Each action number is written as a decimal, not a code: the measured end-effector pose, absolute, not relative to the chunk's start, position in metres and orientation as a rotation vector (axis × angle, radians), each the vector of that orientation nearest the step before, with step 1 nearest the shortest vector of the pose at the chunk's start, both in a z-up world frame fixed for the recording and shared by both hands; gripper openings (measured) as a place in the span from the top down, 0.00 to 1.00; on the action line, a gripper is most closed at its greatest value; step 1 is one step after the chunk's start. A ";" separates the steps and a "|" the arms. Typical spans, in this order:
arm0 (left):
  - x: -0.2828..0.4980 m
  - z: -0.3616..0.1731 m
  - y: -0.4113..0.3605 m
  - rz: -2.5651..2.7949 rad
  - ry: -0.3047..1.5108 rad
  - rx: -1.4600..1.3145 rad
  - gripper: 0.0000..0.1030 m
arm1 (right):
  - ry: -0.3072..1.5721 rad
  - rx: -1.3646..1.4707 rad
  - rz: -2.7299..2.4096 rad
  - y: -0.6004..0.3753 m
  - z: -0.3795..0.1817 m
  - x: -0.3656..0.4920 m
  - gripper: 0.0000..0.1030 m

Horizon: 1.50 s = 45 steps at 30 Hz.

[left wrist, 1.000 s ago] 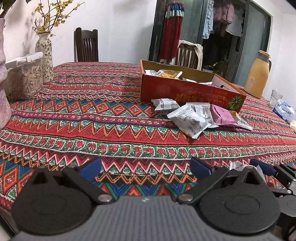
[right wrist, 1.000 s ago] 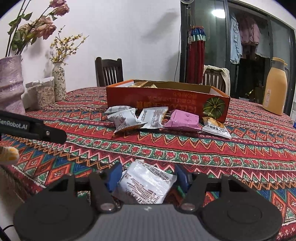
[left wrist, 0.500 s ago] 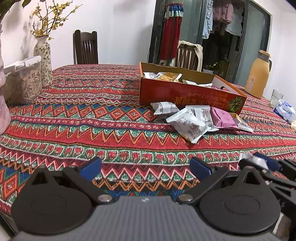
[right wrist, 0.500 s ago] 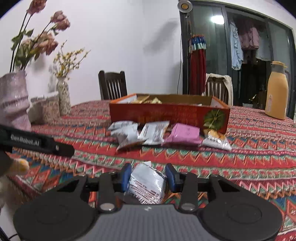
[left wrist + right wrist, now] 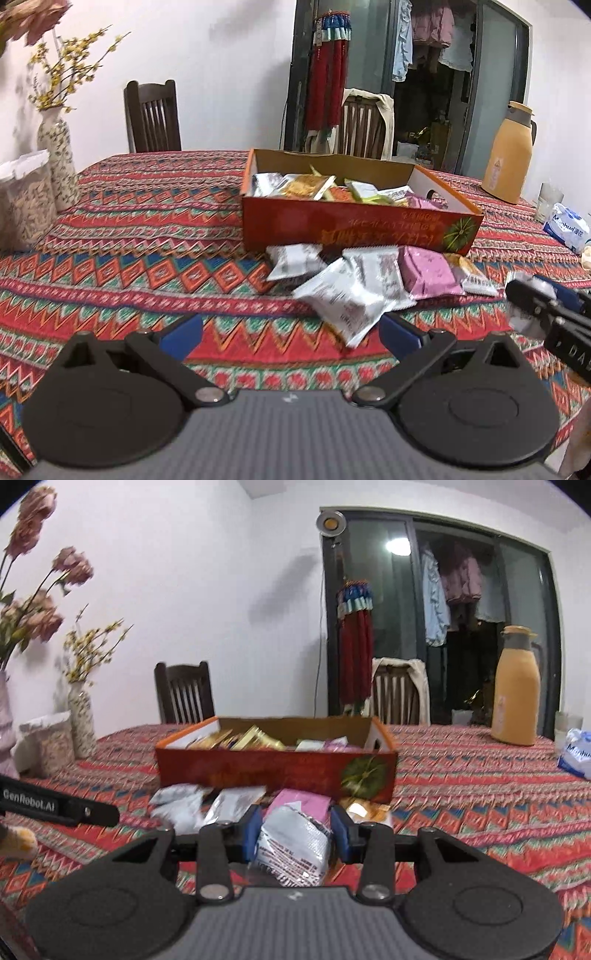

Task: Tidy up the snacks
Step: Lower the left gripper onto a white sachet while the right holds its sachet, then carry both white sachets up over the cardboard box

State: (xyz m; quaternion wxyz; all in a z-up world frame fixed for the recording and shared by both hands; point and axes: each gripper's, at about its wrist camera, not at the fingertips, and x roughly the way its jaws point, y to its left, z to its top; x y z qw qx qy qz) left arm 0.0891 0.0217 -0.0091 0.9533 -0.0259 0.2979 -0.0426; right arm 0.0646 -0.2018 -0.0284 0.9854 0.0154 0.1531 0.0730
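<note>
Right gripper (image 5: pixel 295 829) clamped on a silver snack packet (image 5: pixel 291 843), lifted off the tablecloth. Straight ahead beyond it, the open red box (image 5: pixel 275 771), long side across the view. Left gripper (image 5: pixel 291 330) empty, wide apart, farther left.

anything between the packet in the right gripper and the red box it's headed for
Only low things: loose packets lie on the tablecloth against the red box near wall. The silver packet, clamped in the right gripper, is held above them; the box top is open.
</note>
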 end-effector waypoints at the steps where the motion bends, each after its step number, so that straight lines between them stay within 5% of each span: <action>1: 0.093 -0.008 0.018 -0.086 0.606 -0.051 0.00 | 0.300 0.030 0.142 -0.205 -0.025 0.069 0.61; 18: 0.161 -0.024 -0.027 0.013 0.728 -0.099 0.03 | 0.349 0.104 0.144 -0.232 -0.039 0.142 0.61; 27: 0.179 -0.038 -0.029 0.045 0.796 -0.137 0.30 | 0.367 0.113 0.160 -0.231 -0.046 0.144 0.61; 30: 0.179 -0.039 -0.026 0.034 0.806 -0.151 0.52 | 0.370 0.114 0.161 -0.231 -0.046 0.144 0.61; 45: 0.161 -0.021 -0.020 -0.007 0.743 -0.127 0.57 | 0.363 0.092 0.149 -0.230 -0.043 0.142 0.61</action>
